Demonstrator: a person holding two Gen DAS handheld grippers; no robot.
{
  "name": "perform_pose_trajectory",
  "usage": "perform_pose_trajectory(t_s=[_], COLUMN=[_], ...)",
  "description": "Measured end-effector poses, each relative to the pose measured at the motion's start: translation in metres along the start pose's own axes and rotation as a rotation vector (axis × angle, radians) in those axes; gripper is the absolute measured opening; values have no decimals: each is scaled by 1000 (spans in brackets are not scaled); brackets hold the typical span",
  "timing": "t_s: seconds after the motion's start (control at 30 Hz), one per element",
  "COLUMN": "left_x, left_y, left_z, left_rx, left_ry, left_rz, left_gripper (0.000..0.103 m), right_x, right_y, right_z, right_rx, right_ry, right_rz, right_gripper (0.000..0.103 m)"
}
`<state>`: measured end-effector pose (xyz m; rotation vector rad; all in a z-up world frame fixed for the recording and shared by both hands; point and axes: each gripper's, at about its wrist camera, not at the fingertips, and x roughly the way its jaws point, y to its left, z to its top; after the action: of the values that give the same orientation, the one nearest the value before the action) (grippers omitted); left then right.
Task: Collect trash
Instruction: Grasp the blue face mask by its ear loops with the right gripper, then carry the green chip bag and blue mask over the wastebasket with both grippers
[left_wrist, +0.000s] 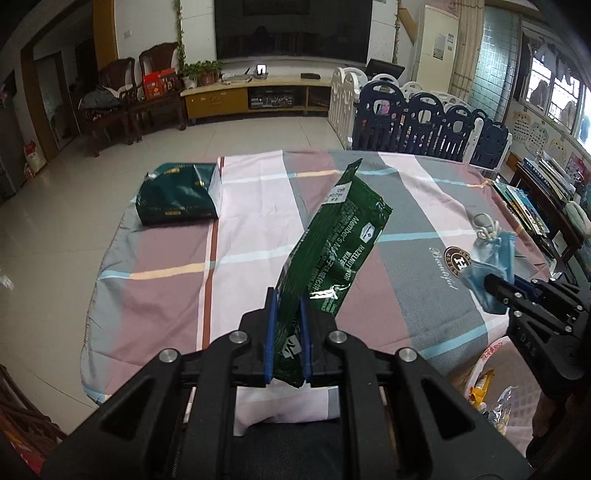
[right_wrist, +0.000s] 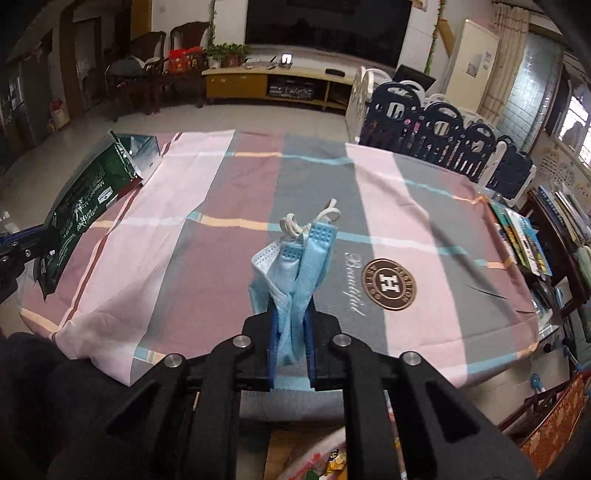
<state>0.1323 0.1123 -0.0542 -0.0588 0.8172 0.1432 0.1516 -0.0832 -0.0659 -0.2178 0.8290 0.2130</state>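
Left gripper jaws pinching green wafer wrapper, held above the bench; right gripper jaws clamped on blue face mask, also off the cloth.

Two grippers: the left gripper with one green wafer wrapper, the right gripper with one blue face mask. One dark green packet lies on the one checked tablecloth. Two wooden chairs stand behind, perhaps more.
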Motion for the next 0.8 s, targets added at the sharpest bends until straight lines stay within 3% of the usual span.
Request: perform_pose_trajectory(t_s=[0.17,0.3,0.5,0.8], left_x=[-46,-63,-100,-151], left_y=[-18,-42,-81,-115], left_z=[1,-15,-46,-75], left_rx=[38,68,136,217], left_ry=[-82,-65,-75,-145], left_rz=[-4,-57,-122,-168], left_gripper=[13,13,13,13], right_x=[-45,-67,-123,-194], right_y=[-20,-22,-55,-91], right_z=[-16,-47,-71,-101], right_rx=[41,31,120,137], right_ry=[-40,-26,-57,-143], right_rz=[-36,-38,-37,-136], right_gripper=[13,13,13,13])
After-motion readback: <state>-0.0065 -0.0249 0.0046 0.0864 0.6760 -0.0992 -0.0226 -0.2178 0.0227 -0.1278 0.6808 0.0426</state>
